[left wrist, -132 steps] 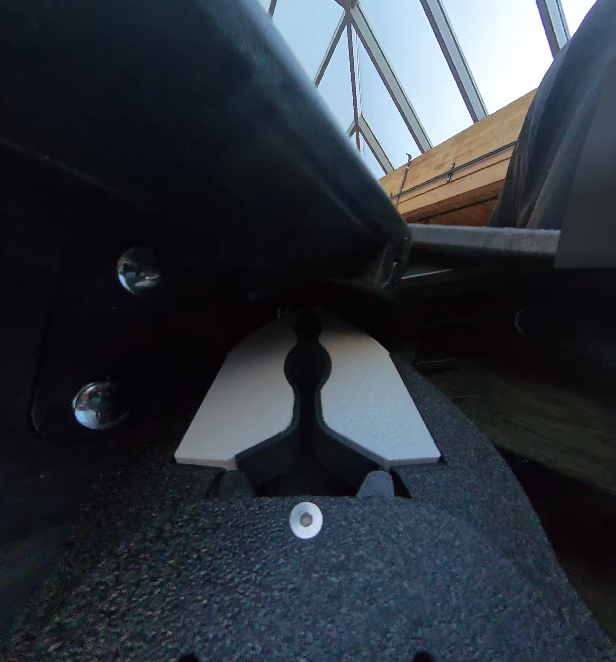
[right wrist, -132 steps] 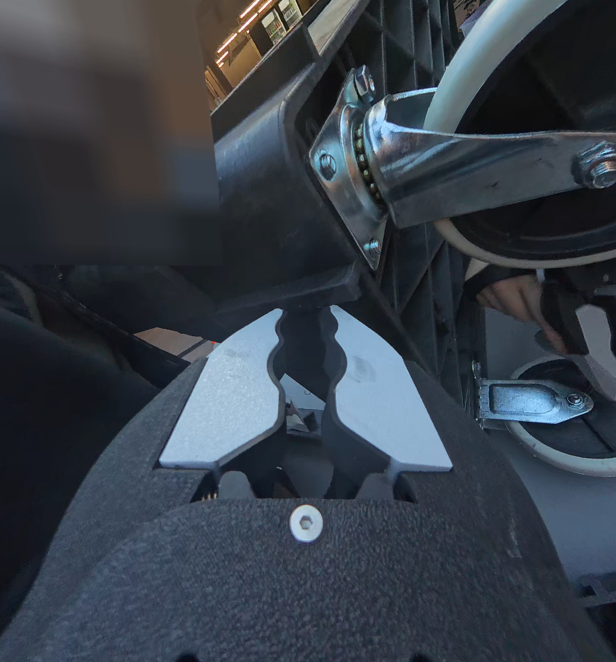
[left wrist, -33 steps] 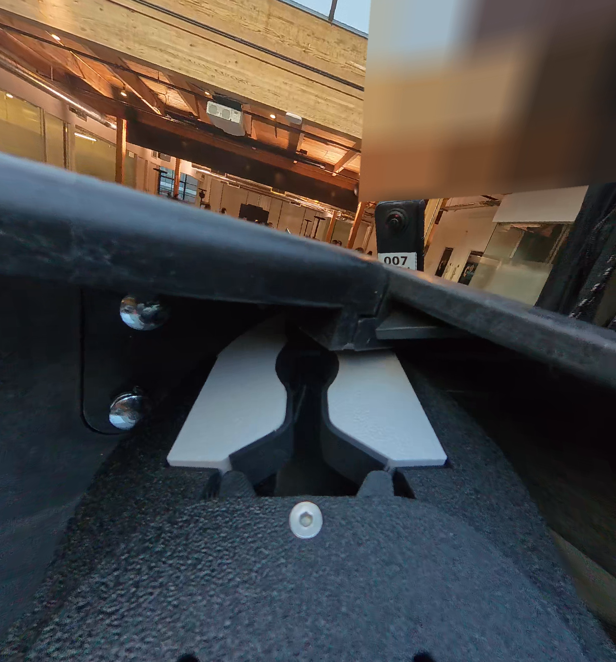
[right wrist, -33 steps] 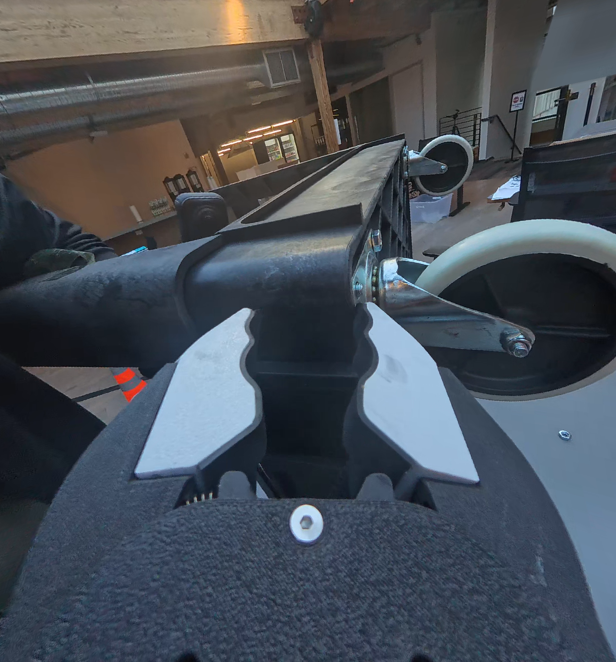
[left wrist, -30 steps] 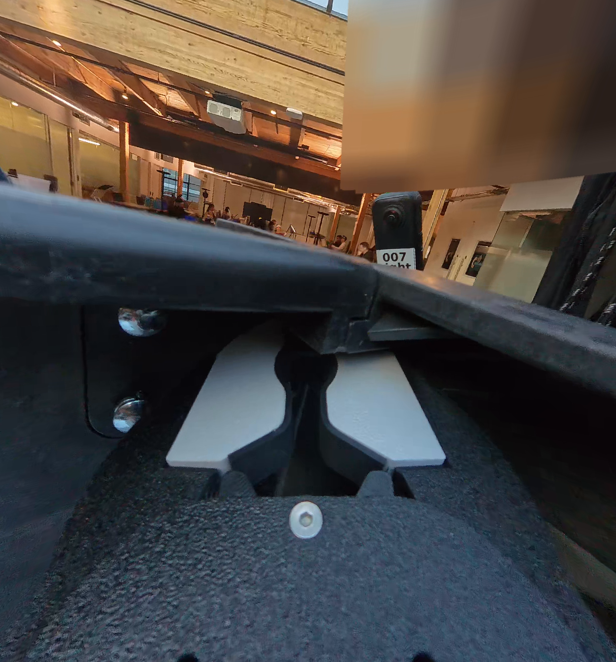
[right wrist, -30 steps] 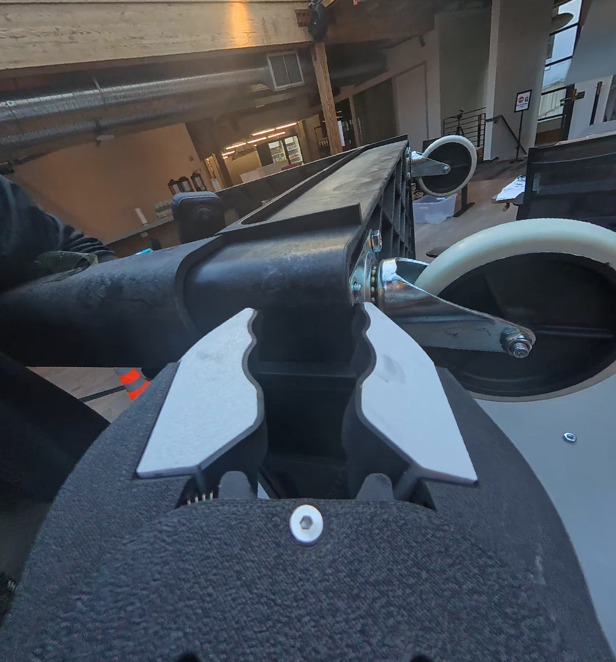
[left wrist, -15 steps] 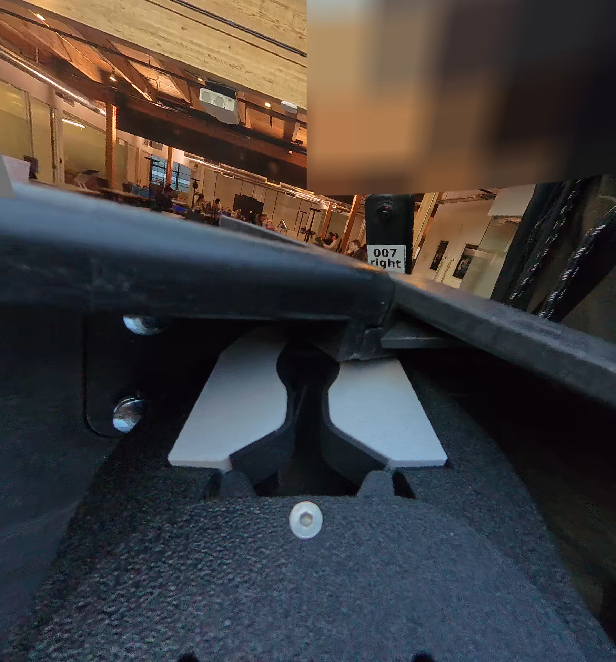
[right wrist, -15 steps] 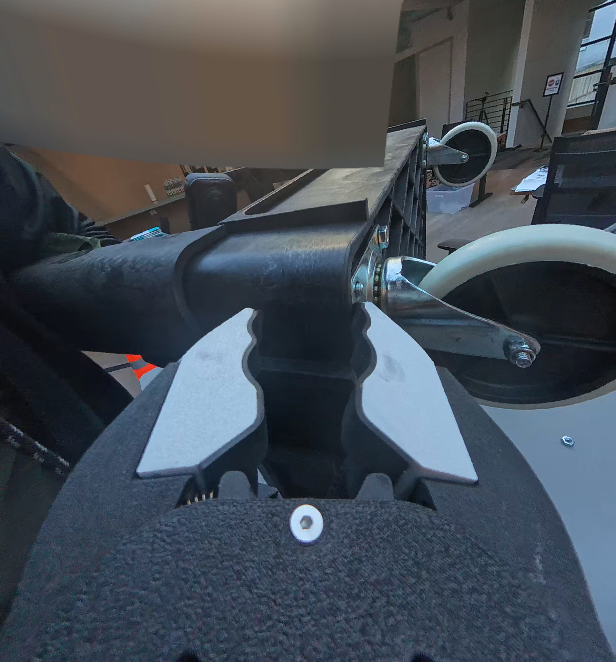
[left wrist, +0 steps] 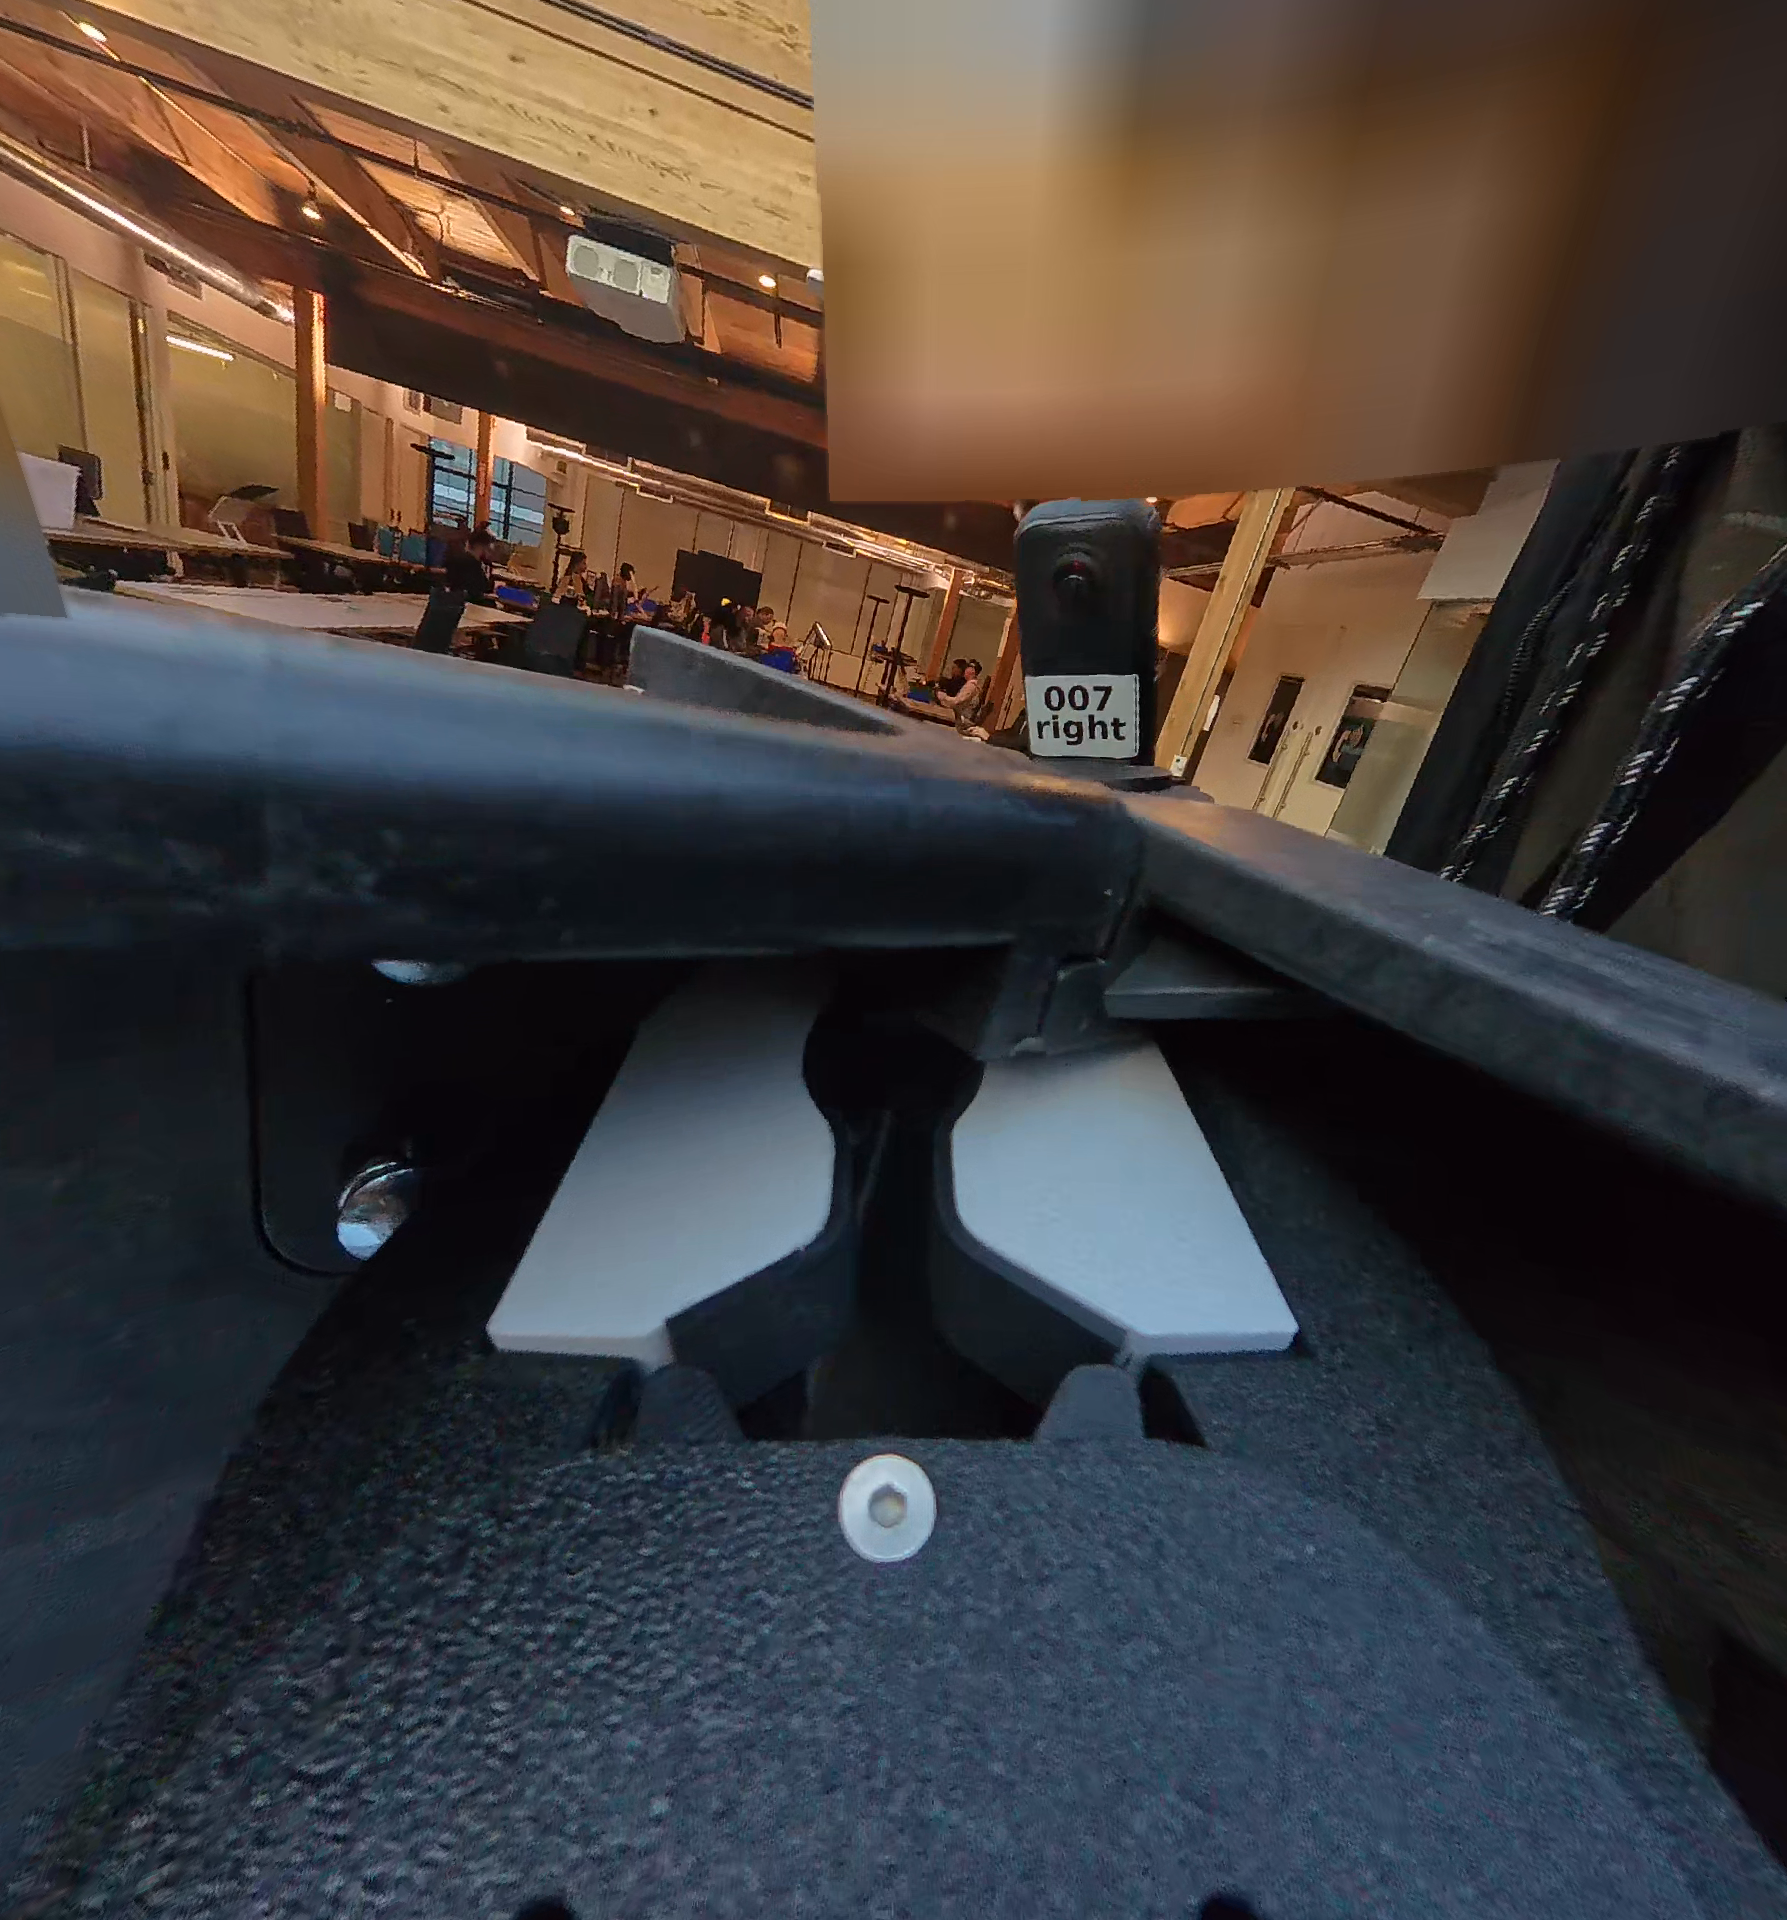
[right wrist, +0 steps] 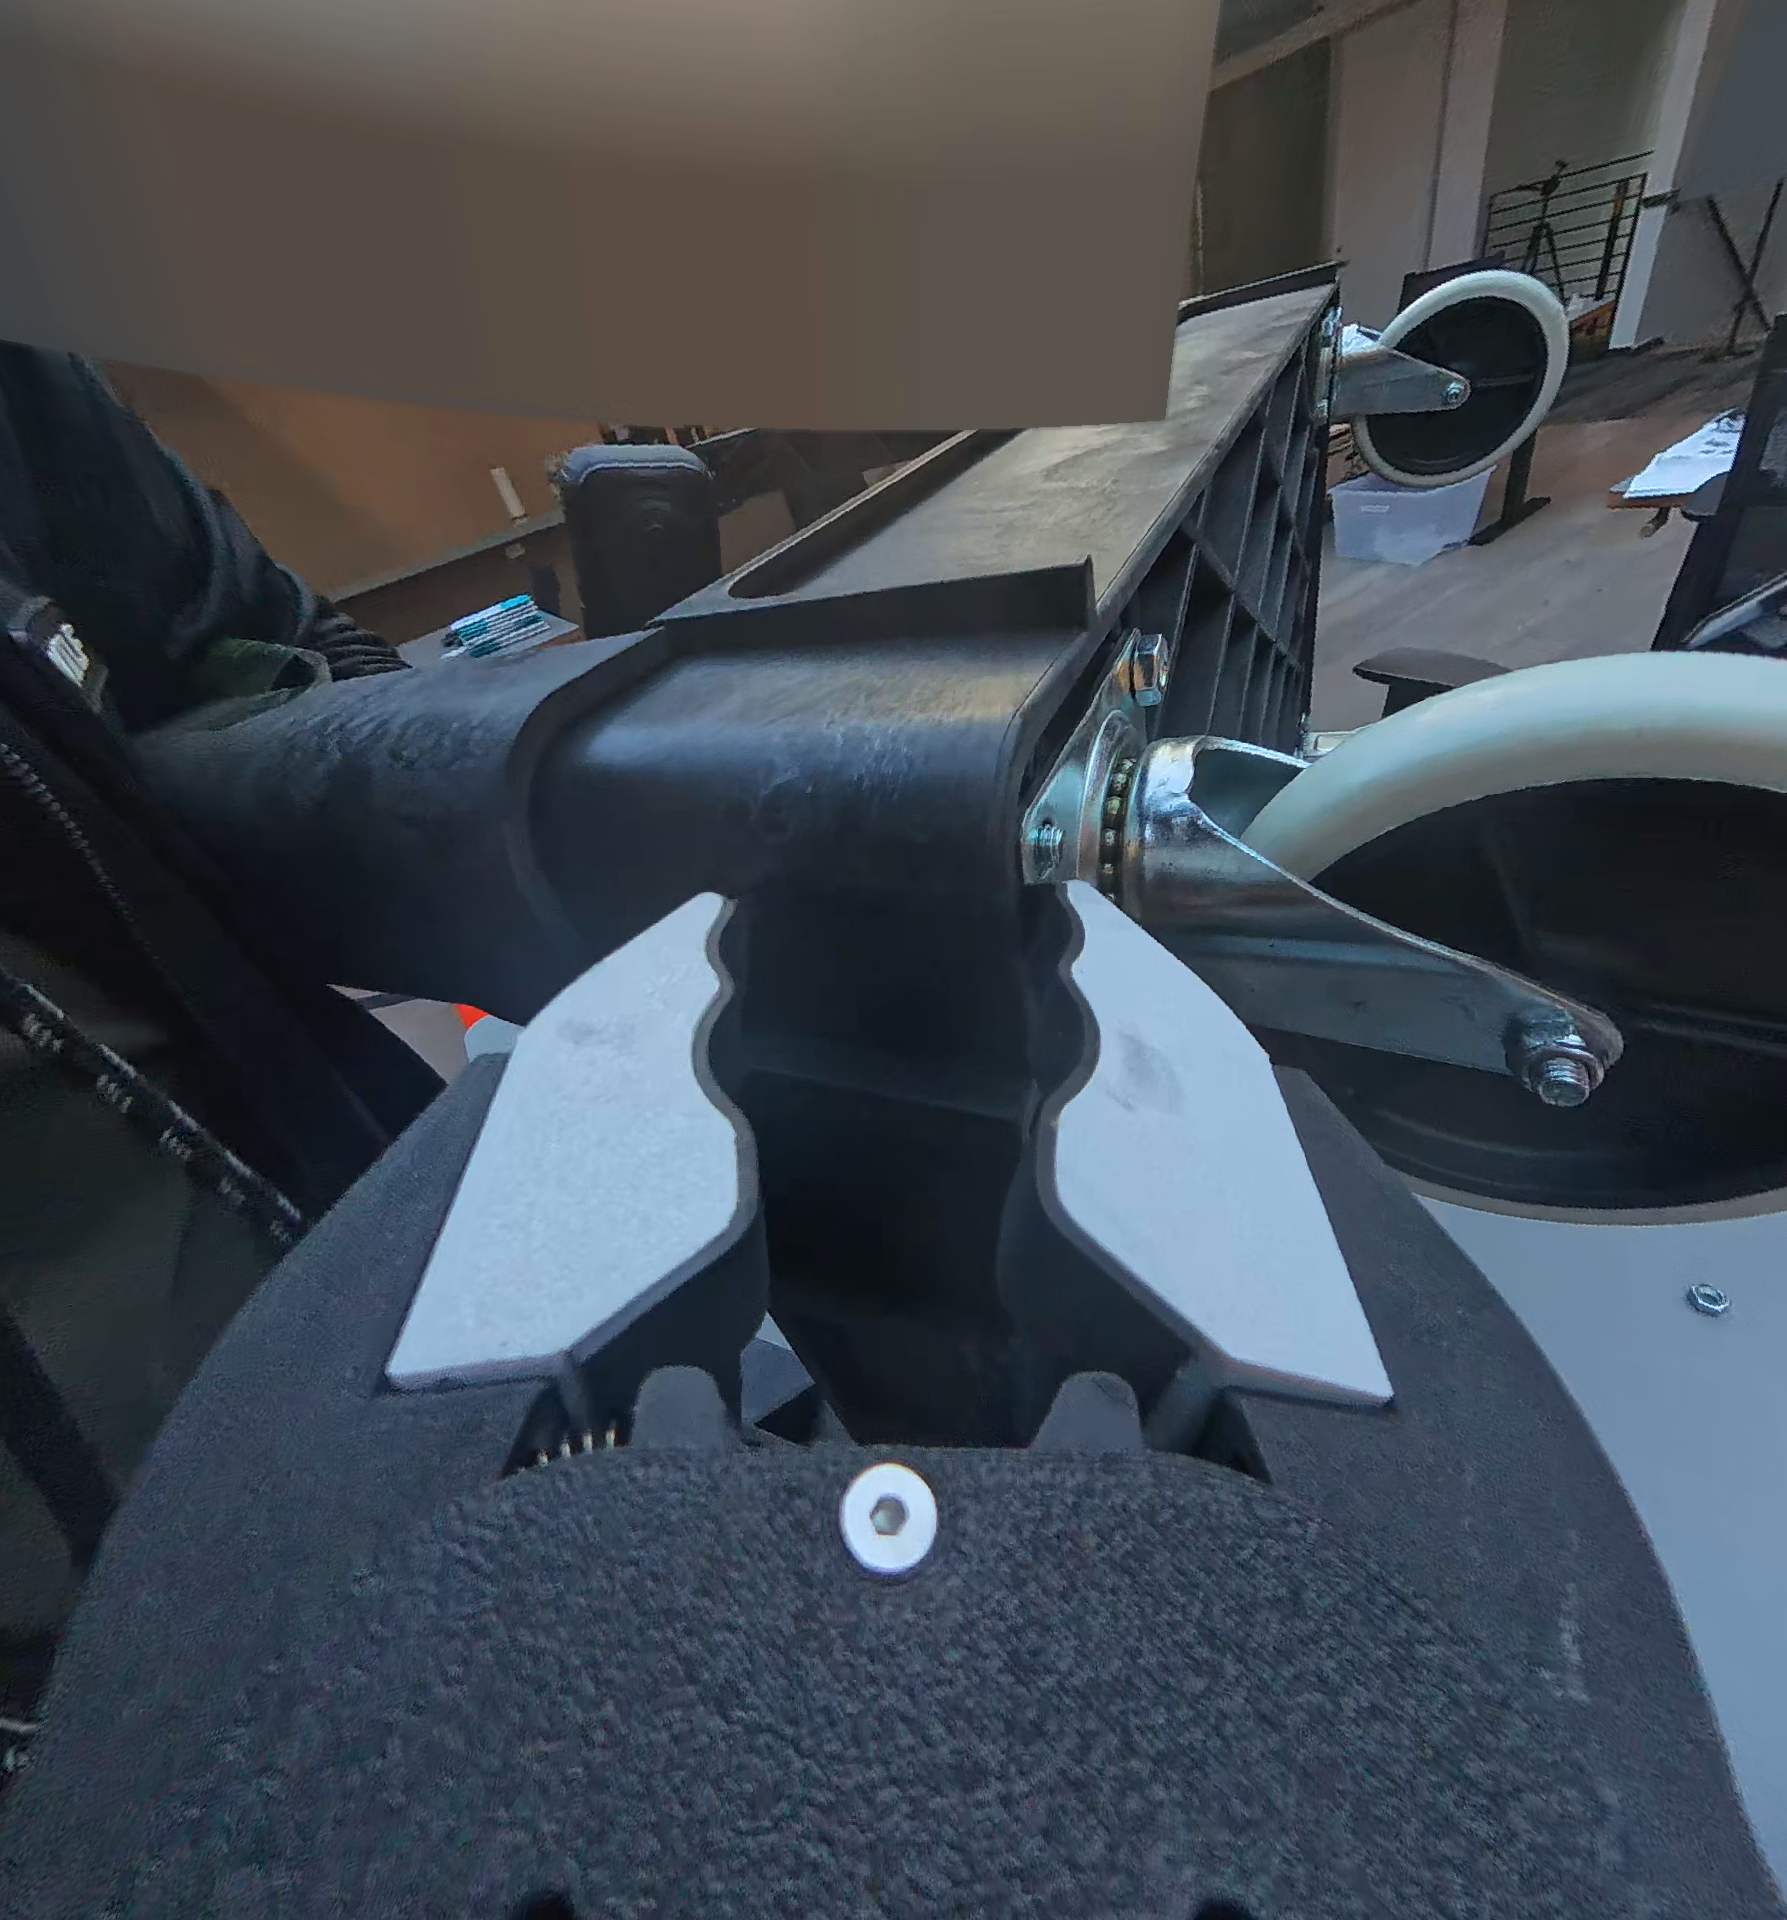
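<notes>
A black plastic cart (right wrist: pixel 785 769) with white-tyred caster wheels stands tipped on its side, wheels pointing right. My right gripper (right wrist: pixel 884 914) is shut on the cart's thick corner block, with the near caster (right wrist: pixel 1554 935) just to its right. A second caster (right wrist: pixel 1471 384) sits at the far end. My left gripper (left wrist: pixel 889 997) reaches under the cart's black rim (left wrist: pixel 556 831). Its fingers stand close together on a thin part of the frame and their tips are hidden by the rim. The right gripper's camera (left wrist: pixel 1084 623) shows beyond the rim.
A person in a dark jacket with corded drawstrings (right wrist: pixel 89 727) stands close on the left, and also shows at the right of the left wrist view (left wrist: pixel 1699 675). A grey surface (right wrist: pixel 1647 1455) with a loose nut (right wrist: pixel 1708 1299) lies under the near caster. Desks and people are far behind. Both grippers' tips are close together, under 4 cm apart.
Both grippers keep their hold on the cart. The views have tilted slightly, and the person's jacket has come closer on the left of the right wrist view.
</notes>
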Demonstrator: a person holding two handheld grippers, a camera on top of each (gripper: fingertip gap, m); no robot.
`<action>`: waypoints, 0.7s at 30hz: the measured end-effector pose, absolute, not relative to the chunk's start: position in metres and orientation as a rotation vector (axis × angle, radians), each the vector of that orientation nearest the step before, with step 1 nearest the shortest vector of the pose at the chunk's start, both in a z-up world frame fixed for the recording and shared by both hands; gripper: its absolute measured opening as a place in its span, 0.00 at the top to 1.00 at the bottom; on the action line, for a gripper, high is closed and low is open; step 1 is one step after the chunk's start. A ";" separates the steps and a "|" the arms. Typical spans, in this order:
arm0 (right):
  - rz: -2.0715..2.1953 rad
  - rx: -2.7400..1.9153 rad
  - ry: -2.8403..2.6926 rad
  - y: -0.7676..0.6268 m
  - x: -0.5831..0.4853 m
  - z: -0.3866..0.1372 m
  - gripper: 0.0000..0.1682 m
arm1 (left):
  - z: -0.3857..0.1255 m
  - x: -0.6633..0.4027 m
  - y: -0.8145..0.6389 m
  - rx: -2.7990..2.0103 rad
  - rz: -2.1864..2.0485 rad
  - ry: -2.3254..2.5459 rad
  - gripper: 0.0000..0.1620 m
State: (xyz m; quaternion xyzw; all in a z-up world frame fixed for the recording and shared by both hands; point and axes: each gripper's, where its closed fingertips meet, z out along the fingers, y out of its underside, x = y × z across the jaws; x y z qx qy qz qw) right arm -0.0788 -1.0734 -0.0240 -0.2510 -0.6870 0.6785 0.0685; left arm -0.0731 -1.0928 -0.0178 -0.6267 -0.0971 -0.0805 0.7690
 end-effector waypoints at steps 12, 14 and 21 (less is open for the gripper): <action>2.205 -0.754 -2.032 -1.042 -0.081 -0.030 0.78 | -0.018 -0.073 -1.093 -1.382 -0.162 -0.181 0.94; 2.227 -0.795 -2.003 -1.014 -0.088 -0.033 0.79 | -0.018 -0.073 -1.093 -1.383 -0.167 -0.175 0.94; 1.608 -1.033 -2.120 -0.927 -0.189 -0.121 0.82 | -0.018 -0.073 -1.093 -1.383 -0.172 -0.166 0.95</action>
